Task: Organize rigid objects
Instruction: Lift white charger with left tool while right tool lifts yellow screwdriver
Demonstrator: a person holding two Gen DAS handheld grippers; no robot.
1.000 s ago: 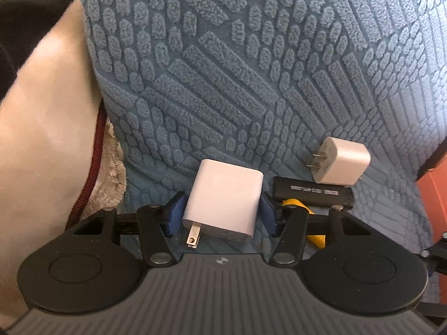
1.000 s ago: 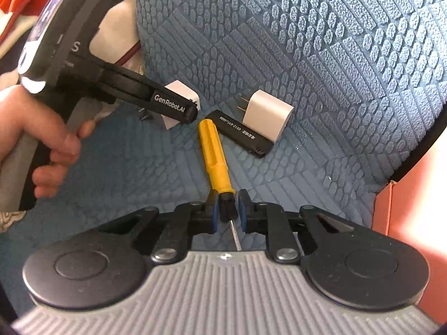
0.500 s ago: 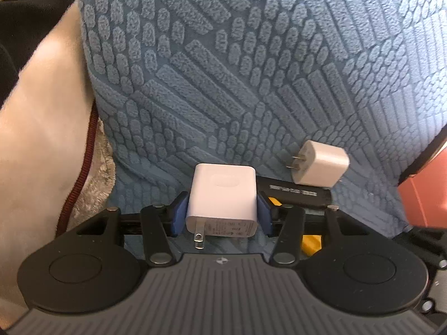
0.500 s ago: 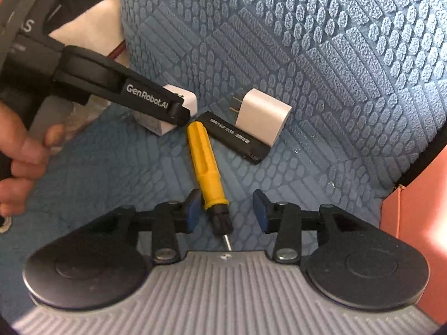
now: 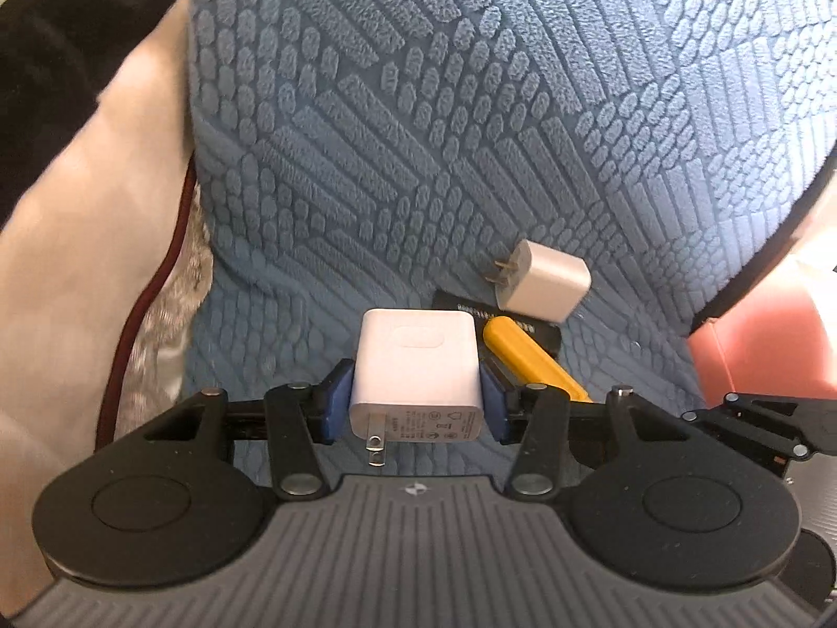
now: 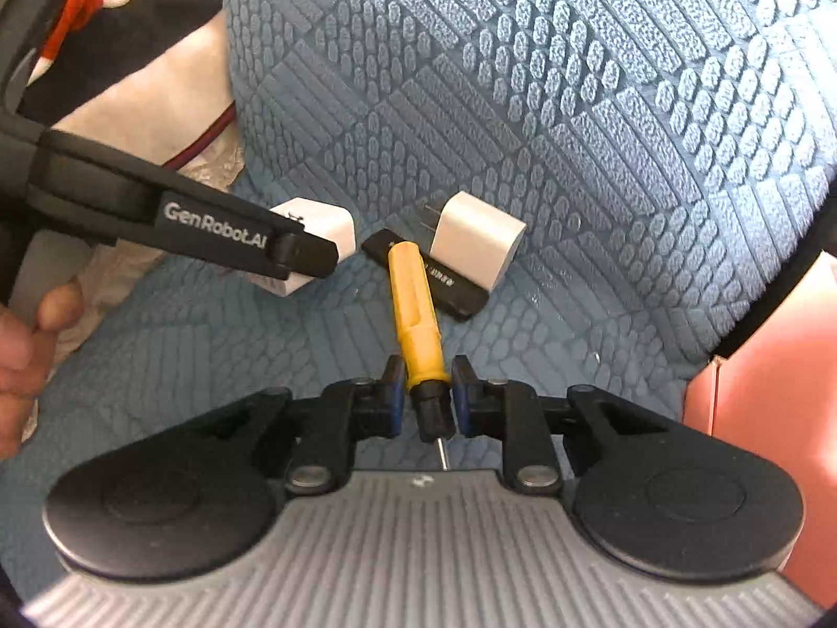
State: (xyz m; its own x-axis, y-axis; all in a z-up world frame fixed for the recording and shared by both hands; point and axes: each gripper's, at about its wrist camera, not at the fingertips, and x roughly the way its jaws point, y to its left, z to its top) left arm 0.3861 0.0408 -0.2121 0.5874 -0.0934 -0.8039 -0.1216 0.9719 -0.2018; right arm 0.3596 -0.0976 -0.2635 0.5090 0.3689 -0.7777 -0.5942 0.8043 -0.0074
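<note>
Two hand-held grippers work over the blue textured fabric cushion (image 5: 471,131), which forms both the seat surface and the backrest behind it. To your left lies a beige cloth with dark red piping (image 5: 78,261); at the right edge stands a salmon-pink box (image 6: 774,418).

Your left hand-held gripper (image 5: 413,403) is clamped on the large white square plug adapter (image 5: 416,366); its blue pads press both side faces, and the metal prong end points back toward the camera. In the right wrist view this adapter sits off the seat surface, to the left of the other items.

Your right hand-held gripper (image 6: 423,397) has its jaws narrowly apart around the black collar of the yellow-handled screwdriver (image 6: 416,309). You cannot tell whether the pads touch it. The metal tip points toward the camera; the handle end overlaps the flat black rectangular device with white lettering (image 6: 450,282).

The small white cube charger (image 6: 478,240) rests on that black device, against the backrest, with its prongs pointing left.
</note>
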